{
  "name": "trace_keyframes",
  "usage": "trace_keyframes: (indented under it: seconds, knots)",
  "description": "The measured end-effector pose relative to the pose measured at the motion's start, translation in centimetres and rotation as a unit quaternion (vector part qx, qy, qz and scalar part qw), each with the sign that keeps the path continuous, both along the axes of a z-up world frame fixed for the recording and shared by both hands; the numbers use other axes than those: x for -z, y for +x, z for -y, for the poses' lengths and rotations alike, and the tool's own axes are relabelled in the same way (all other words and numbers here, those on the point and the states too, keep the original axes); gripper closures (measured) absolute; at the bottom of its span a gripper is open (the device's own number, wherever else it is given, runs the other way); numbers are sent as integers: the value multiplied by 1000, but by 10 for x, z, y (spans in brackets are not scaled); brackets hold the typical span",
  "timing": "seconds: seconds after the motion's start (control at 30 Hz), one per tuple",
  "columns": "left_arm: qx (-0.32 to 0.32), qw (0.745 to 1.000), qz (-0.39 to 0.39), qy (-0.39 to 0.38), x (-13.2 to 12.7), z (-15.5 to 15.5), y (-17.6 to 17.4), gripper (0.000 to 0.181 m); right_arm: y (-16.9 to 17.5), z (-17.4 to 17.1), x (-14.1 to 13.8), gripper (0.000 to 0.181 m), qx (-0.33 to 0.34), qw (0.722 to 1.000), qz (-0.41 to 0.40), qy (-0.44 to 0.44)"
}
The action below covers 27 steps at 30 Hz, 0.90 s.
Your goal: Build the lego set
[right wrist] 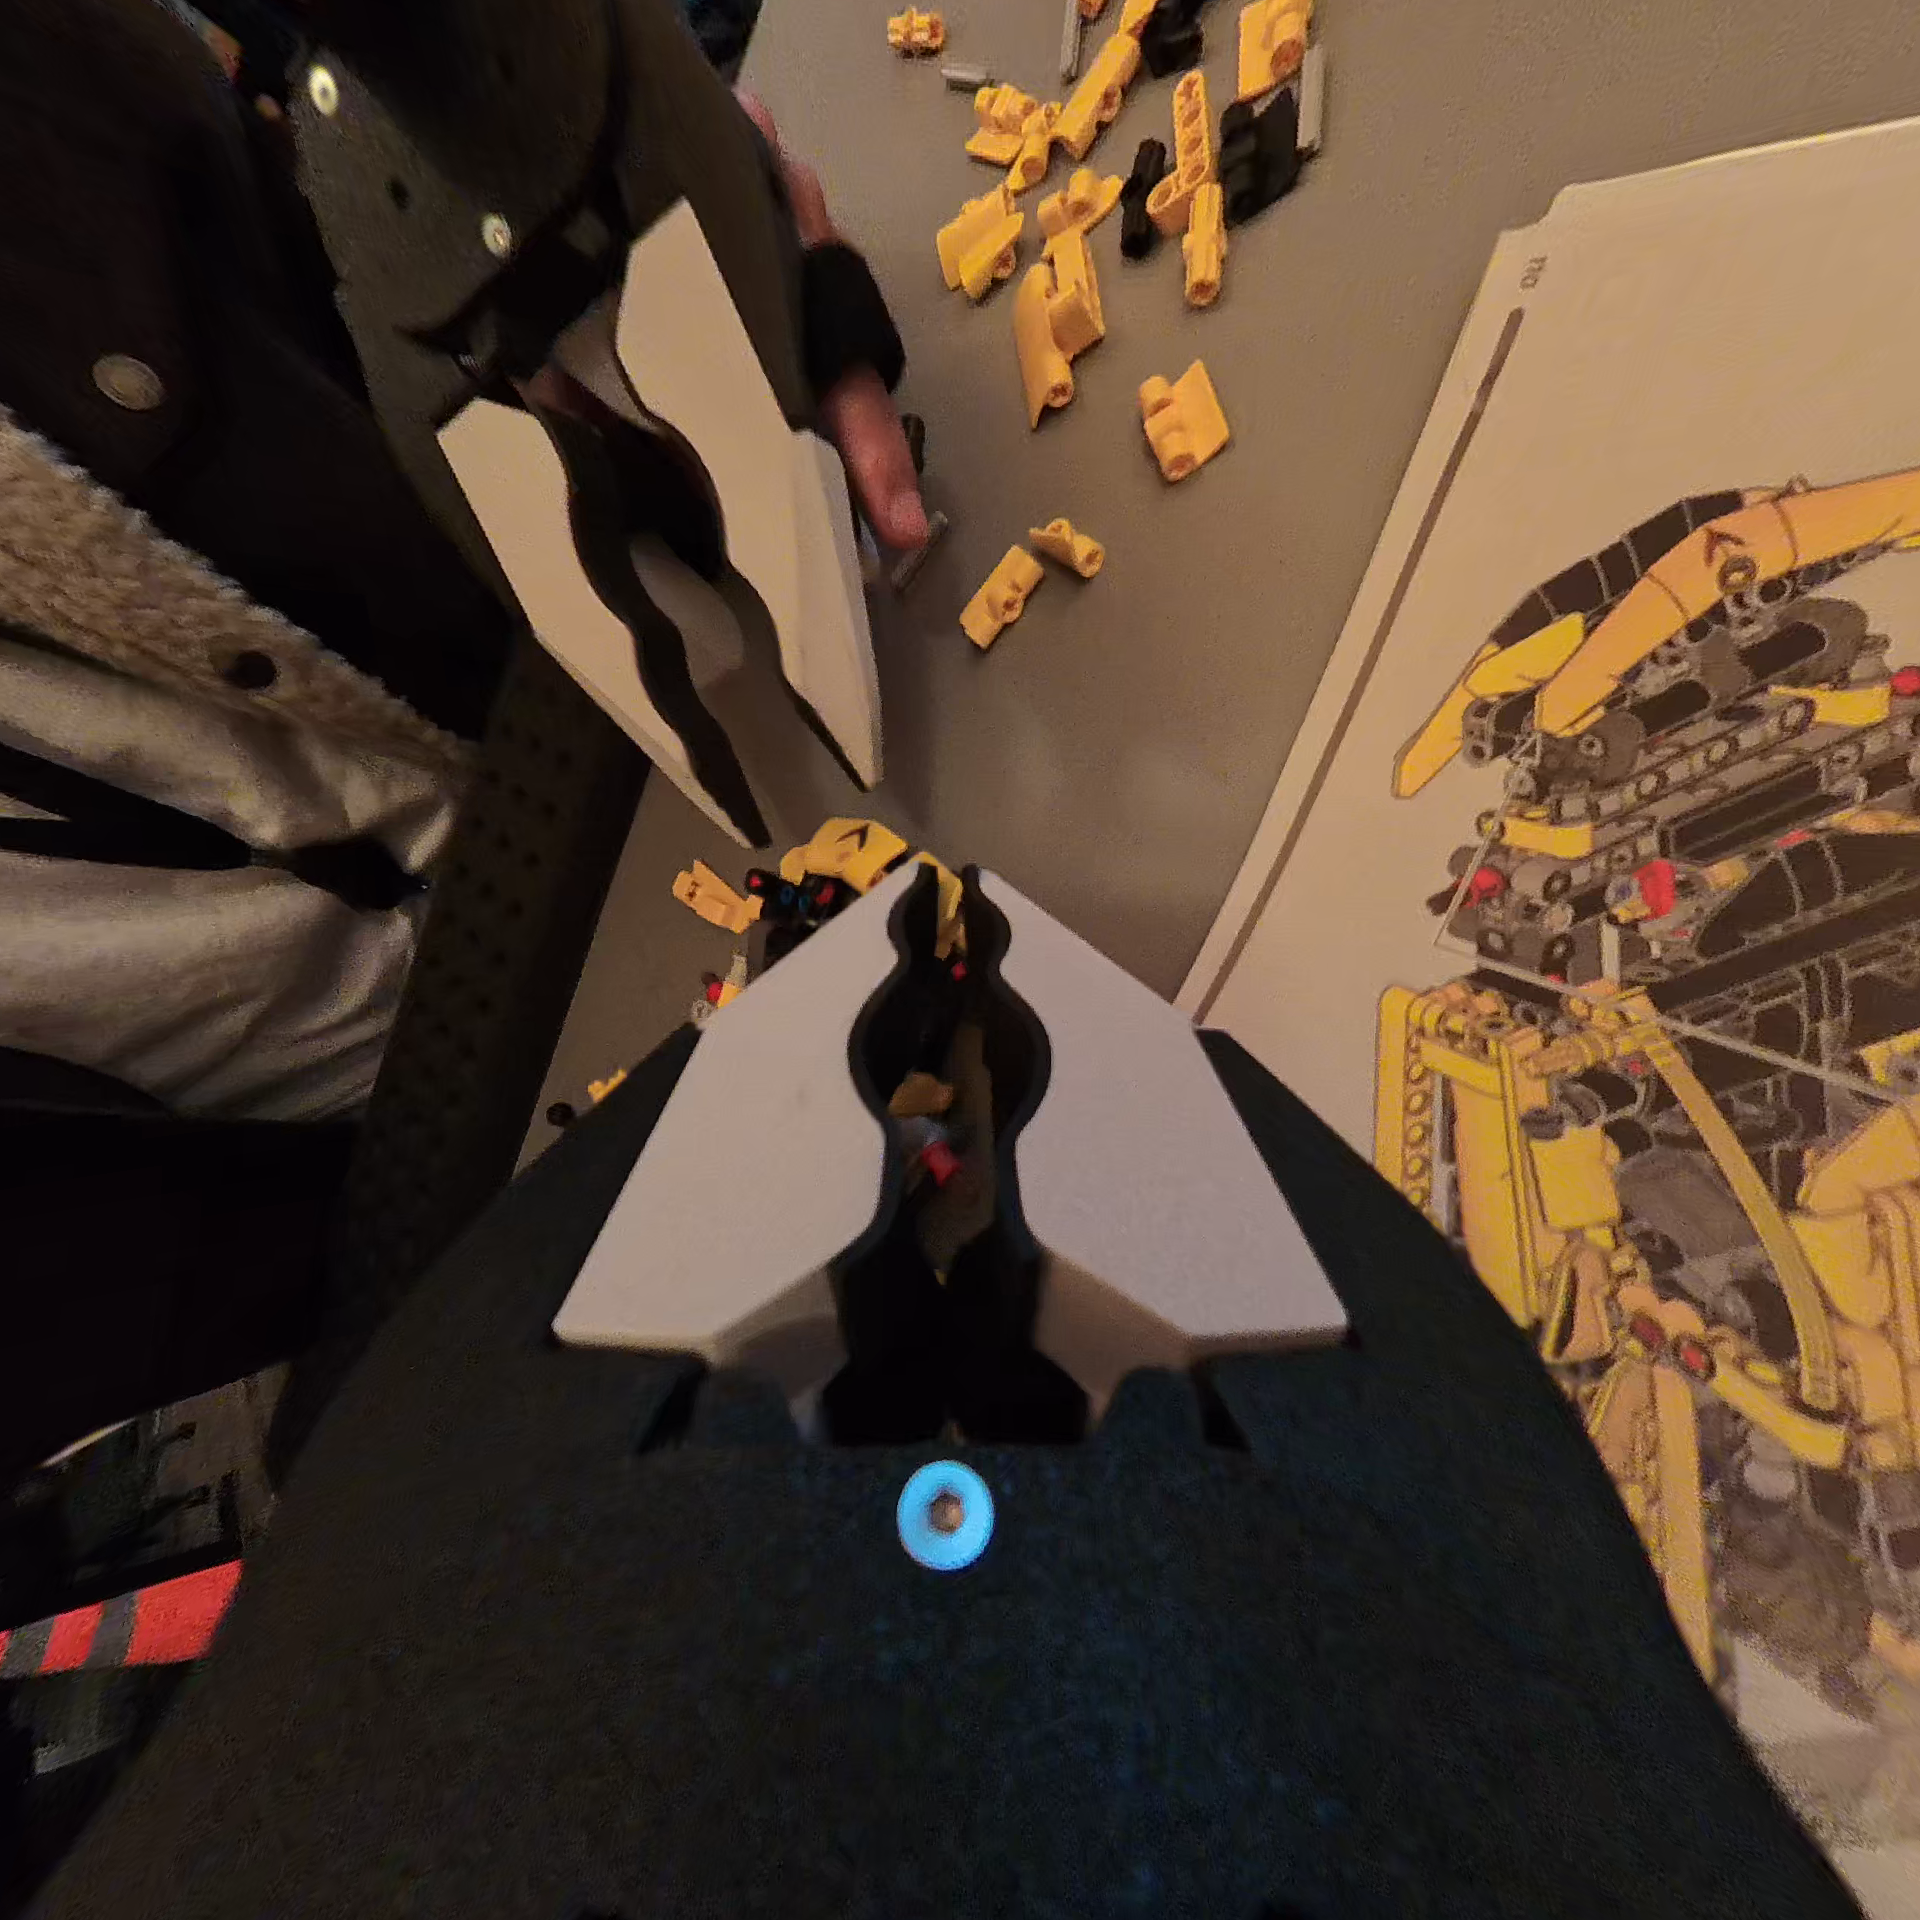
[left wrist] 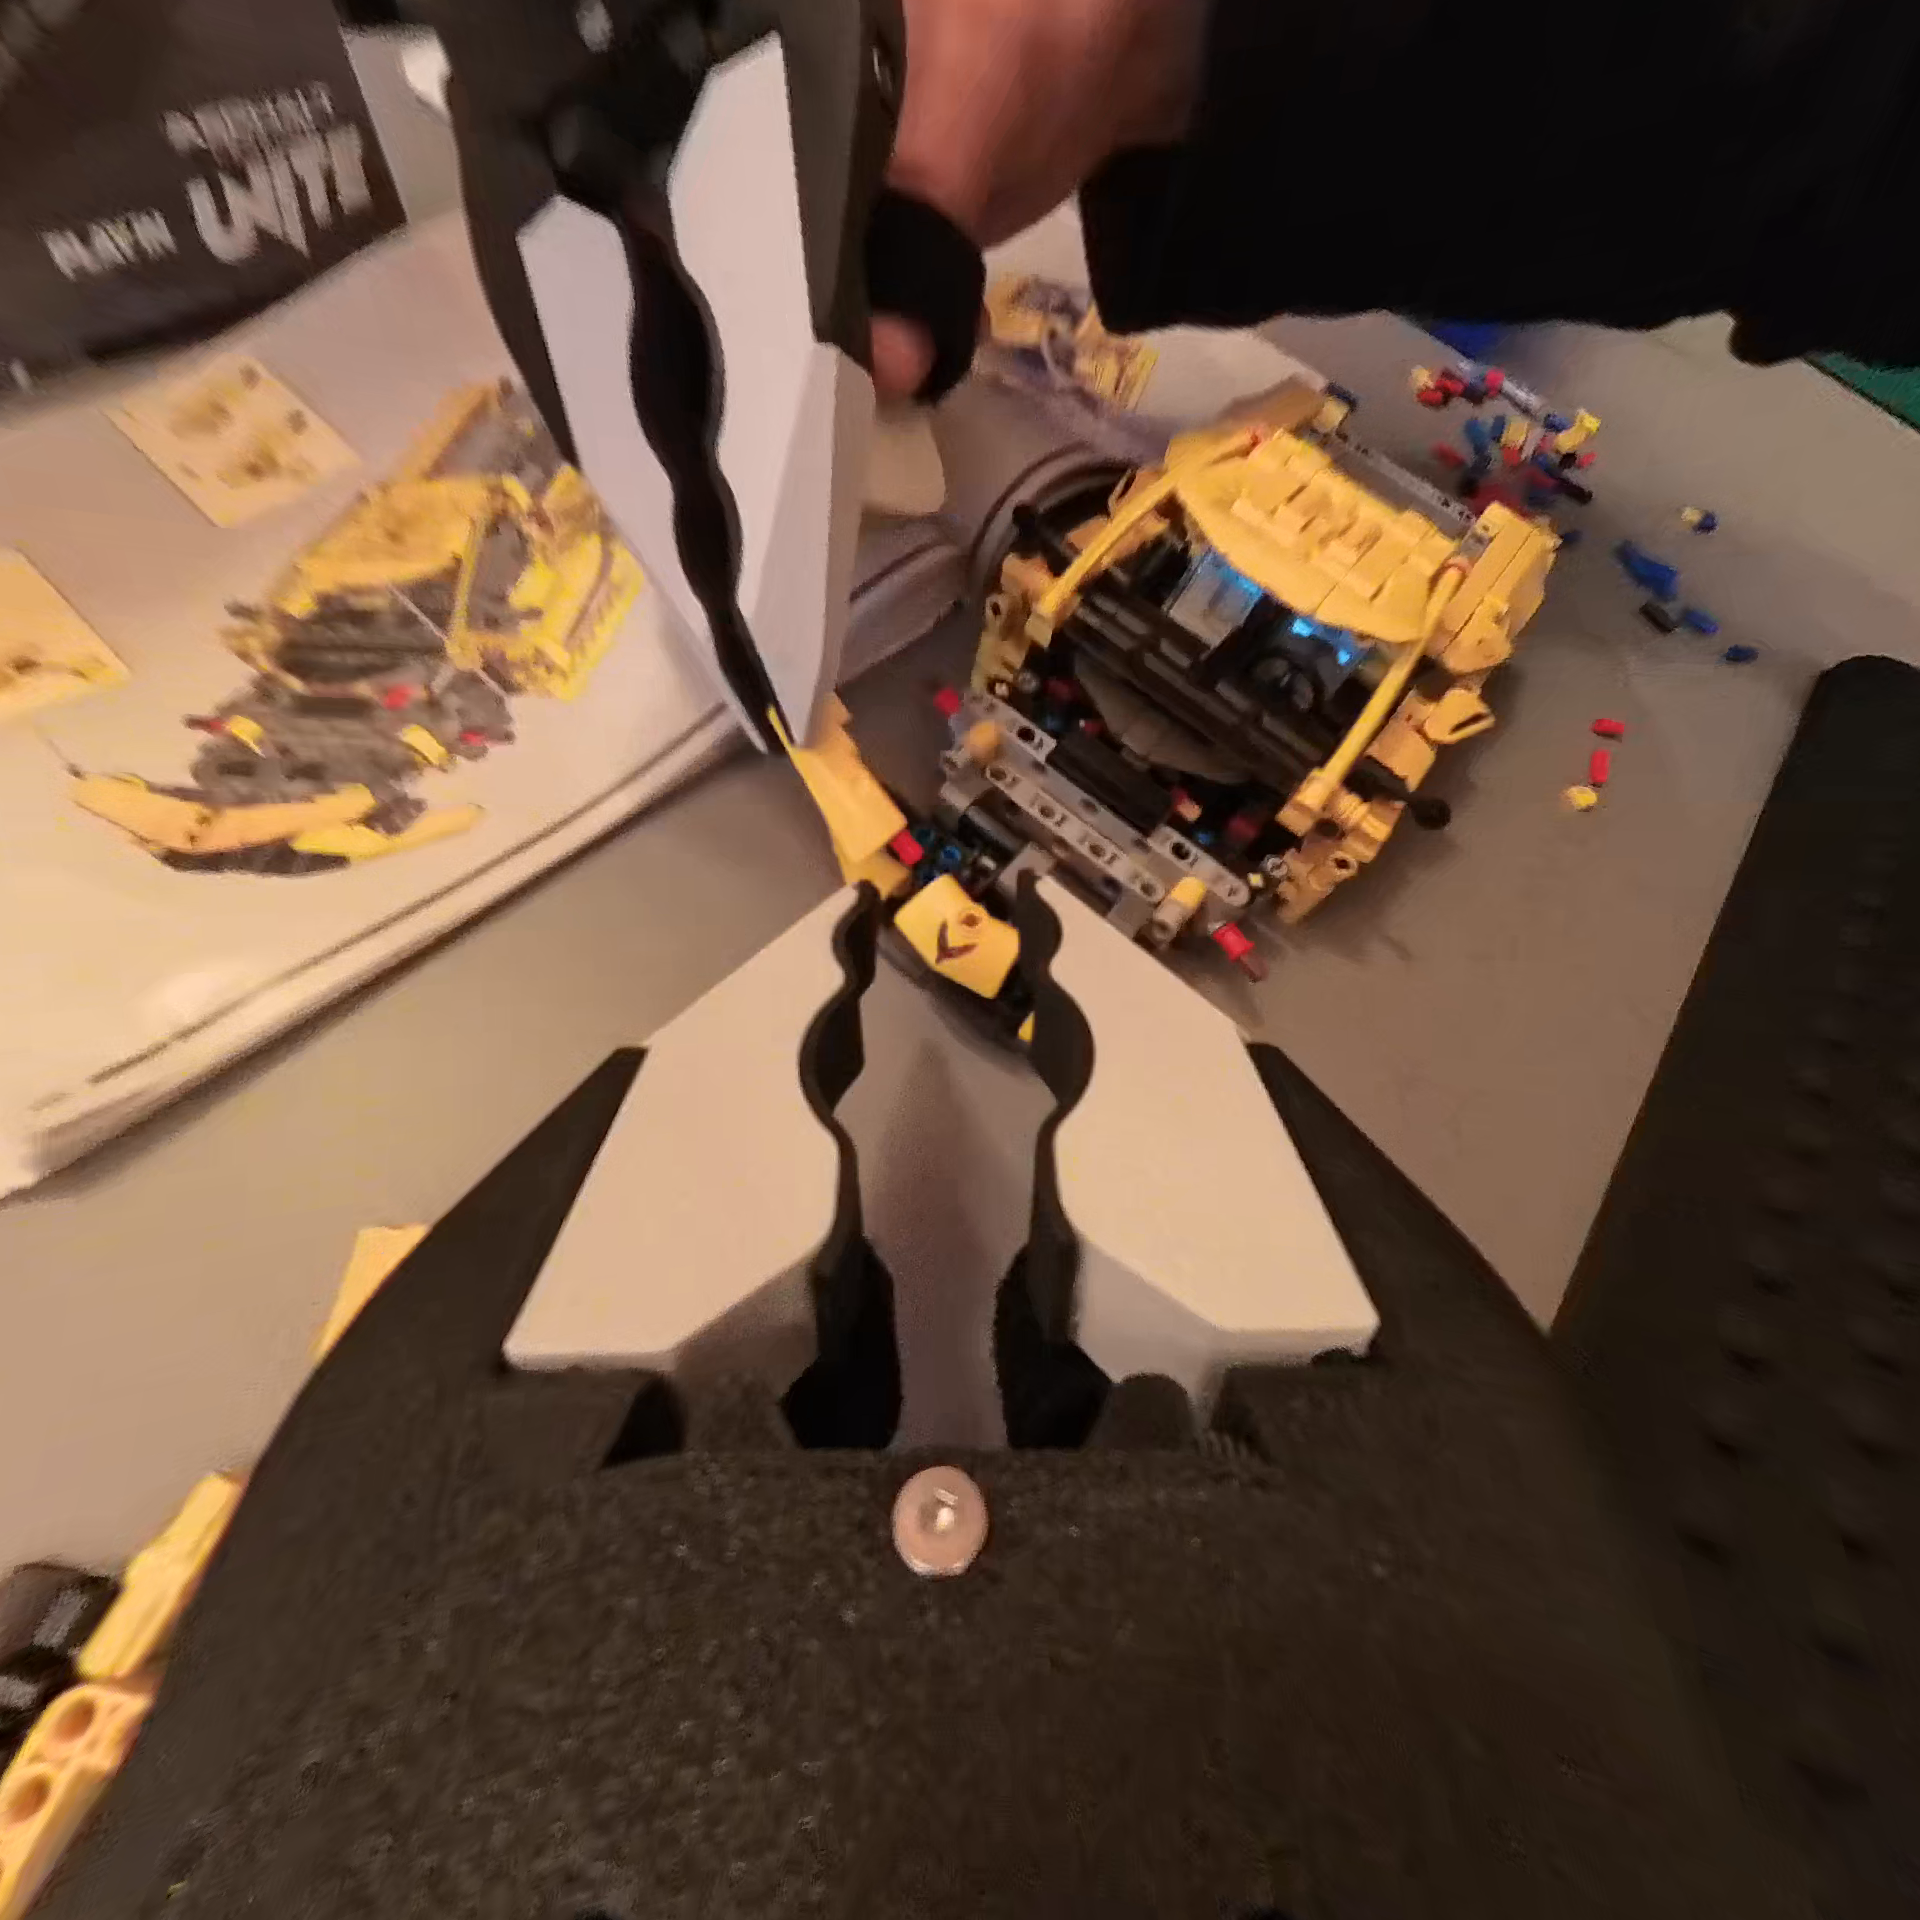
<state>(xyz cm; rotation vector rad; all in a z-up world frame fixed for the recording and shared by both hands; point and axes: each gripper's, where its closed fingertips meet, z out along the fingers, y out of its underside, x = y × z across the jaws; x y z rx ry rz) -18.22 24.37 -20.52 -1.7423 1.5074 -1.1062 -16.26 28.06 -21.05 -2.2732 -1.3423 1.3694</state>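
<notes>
Right gripper (right wrist: 943, 883): pinched on small yellow-and-black lego sub-assembly (left wrist: 868, 810), held just beside half-built yellow lego vehicle (left wrist: 1247, 665) on grey table (left wrist: 1558, 1039). Left gripper (left wrist: 940, 899): spread around yellow curved panel (left wrist: 956, 940). Align pins squarely; press gently, avoiding twist.

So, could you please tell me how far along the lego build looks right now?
Mostly built: the yellow car has roof, pillars and chassis assembled. In hand: the right gripper pinches a yellow sub-assembly at the car's front, with the left gripper open around its sloped panel. Left: loose yellow parts and small pins on the table.
</notes>
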Motion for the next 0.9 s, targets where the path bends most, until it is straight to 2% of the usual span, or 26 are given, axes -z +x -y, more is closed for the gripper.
trace_keyframes:
  seconds: [0.3,0.63,0.73,0.83,0.9]
  knots:
    - [5,999,-39,-36,18,2,11,153,-6,7,2,178,-11,996,-64,-66]
    - [-6,998,-47,-42,22,-1,11,153,-2,7,9,178,2,997,-45,-65]
    - [-19,998,-40,-47,15,-2,5,153,-3,6,7,178,12,996,-48,-70]
    - [-10,997,-25,-66,8,9,-1,153,-5,6,8,178,17,996,-43,-72]
    - [-4,998,-42,-49,17,13,-2,152,-5,10,8,178,7,996,-39,-75]
